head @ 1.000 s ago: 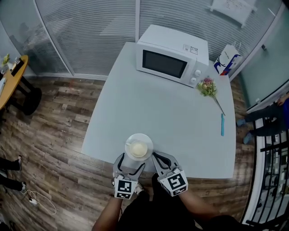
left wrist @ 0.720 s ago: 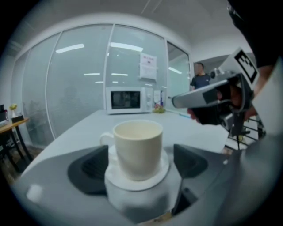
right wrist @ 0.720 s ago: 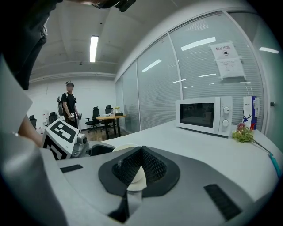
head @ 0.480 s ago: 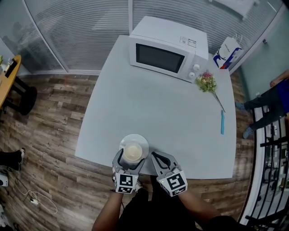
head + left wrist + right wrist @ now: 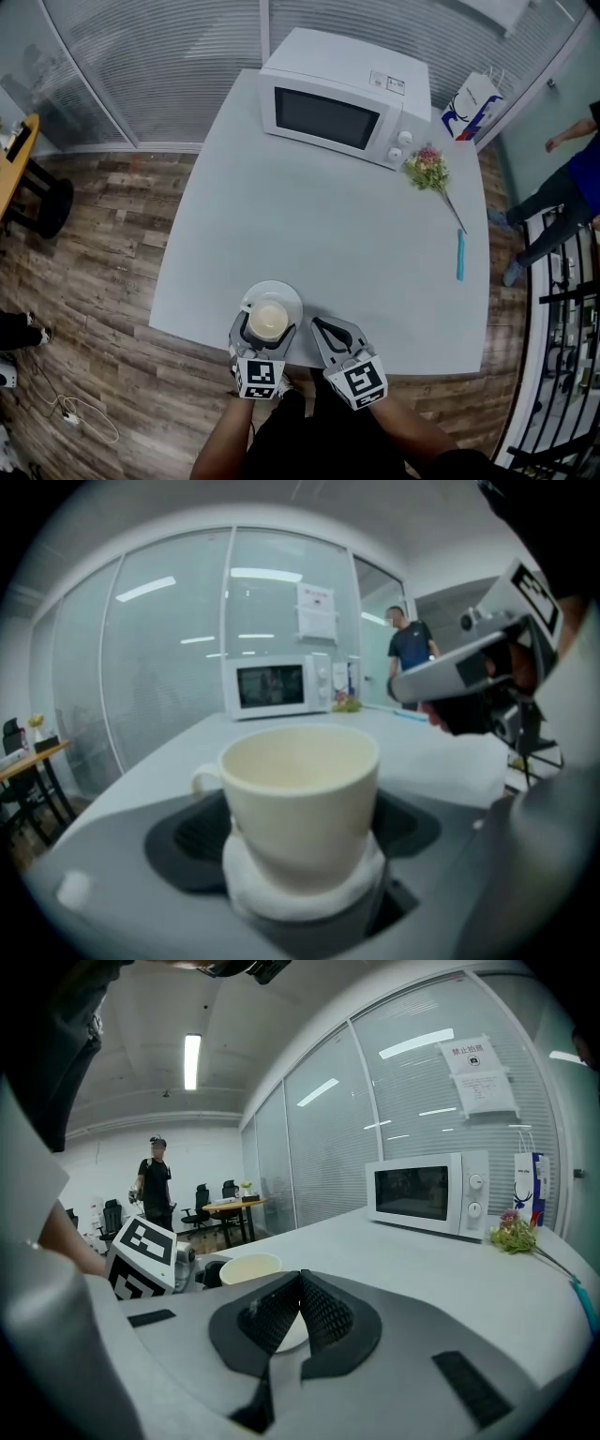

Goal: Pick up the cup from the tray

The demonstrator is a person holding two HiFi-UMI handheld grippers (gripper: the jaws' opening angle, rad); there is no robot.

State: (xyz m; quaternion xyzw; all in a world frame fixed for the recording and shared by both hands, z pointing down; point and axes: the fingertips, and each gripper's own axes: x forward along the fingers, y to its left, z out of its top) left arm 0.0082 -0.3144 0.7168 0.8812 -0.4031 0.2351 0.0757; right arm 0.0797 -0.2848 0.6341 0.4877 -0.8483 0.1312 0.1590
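A cream cup [image 5: 269, 320] stands on a white saucer [image 5: 283, 293] at the near edge of the table [image 5: 319, 225]. My left gripper [image 5: 267, 325] has its jaws spread wide on either side of the cup. In the left gripper view the cup [image 5: 300, 789] fills the gap between the dark pads, on the saucer [image 5: 300, 892]; I see no pad pressing on it. My right gripper [image 5: 323, 328] rests just right of the cup, its fingers closed together with nothing in them. In the right gripper view the right gripper [image 5: 300, 1283] is shut and the cup [image 5: 248, 1267] shows behind it.
A white microwave [image 5: 342, 108] stands at the table's far side. A small bunch of flowers [image 5: 427, 169] and a blue pen [image 5: 460, 255] lie at the right. A paper bag [image 5: 469, 108] sits on the floor beyond. A person [image 5: 562, 197] stands at the right.
My left gripper has slid forward so its jaws now flank the cup, and they look slightly wider. The right gripper has stayed beside it, shut.
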